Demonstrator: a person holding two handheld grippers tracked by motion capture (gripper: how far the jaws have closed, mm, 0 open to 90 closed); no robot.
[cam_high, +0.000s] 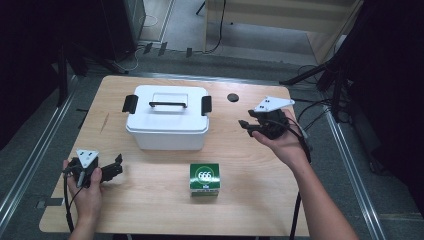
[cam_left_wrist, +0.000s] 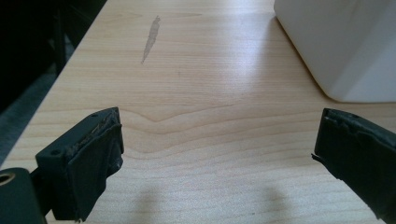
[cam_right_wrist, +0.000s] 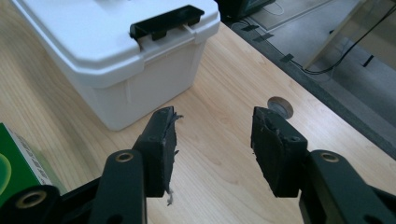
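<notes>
While both tongs gape, bin (cam_high: 167, 117) stands between.

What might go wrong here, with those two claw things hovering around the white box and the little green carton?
The white box is shut by black latches at each end; if the right gripper pries one carelessly, the whole box could slide across the table.

The pads on the right gripper look frayed, so its grip on a latch or on the green carton may slip.

The left gripper sits near the table's front left corner, far from the box, so it can't steady it yet.
</notes>
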